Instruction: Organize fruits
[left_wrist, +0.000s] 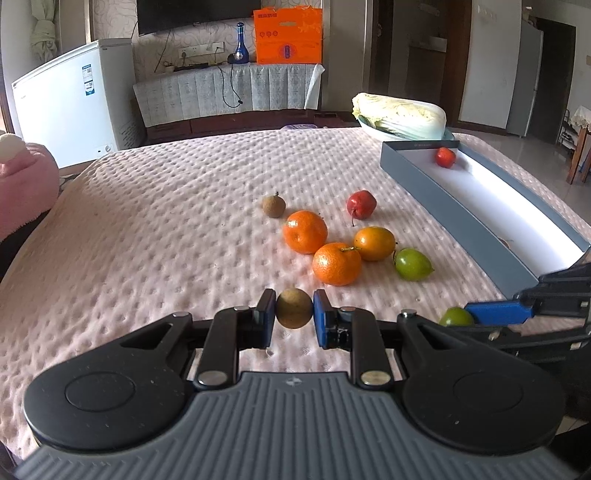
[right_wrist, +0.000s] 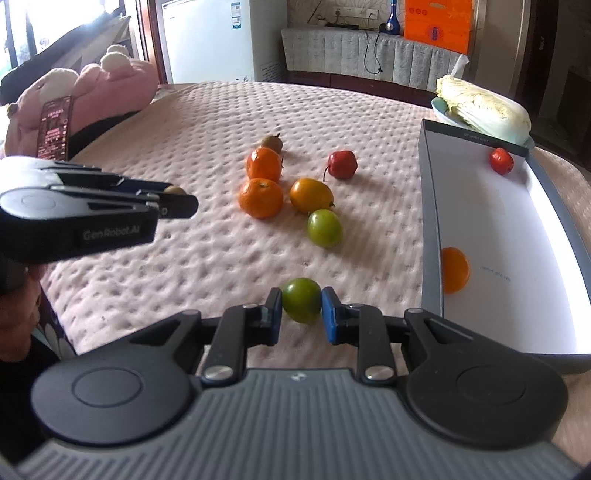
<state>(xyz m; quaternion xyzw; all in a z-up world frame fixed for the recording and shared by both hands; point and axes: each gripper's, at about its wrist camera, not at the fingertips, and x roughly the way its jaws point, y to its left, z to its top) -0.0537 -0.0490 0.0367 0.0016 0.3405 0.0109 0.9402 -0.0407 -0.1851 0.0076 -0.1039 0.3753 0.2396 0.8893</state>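
My left gripper (left_wrist: 294, 314) is shut on a brown longan (left_wrist: 294, 308) just above the pink bedspread. My right gripper (right_wrist: 302, 308) is shut on a green fruit (right_wrist: 301, 300), next to the near end of the grey box (right_wrist: 430, 229). The box holds a small red fruit (right_wrist: 501, 159) at its far end and an orange (right_wrist: 455, 270) at its near end. Loose on the bed are two tangerines (left_wrist: 305, 231) (left_wrist: 336, 263), a yellow-orange fruit (left_wrist: 374, 243), a green fruit (left_wrist: 413, 264), a red fruit (left_wrist: 361, 204) and another longan (left_wrist: 274, 205).
A napa cabbage in a bowl (left_wrist: 400, 115) sits behind the box. A pink plush toy (right_wrist: 92, 88) and a phone (right_wrist: 54, 127) lie at the bed's left edge. A white freezer (left_wrist: 70, 99) and a covered cabinet (left_wrist: 229, 92) stand beyond the bed.
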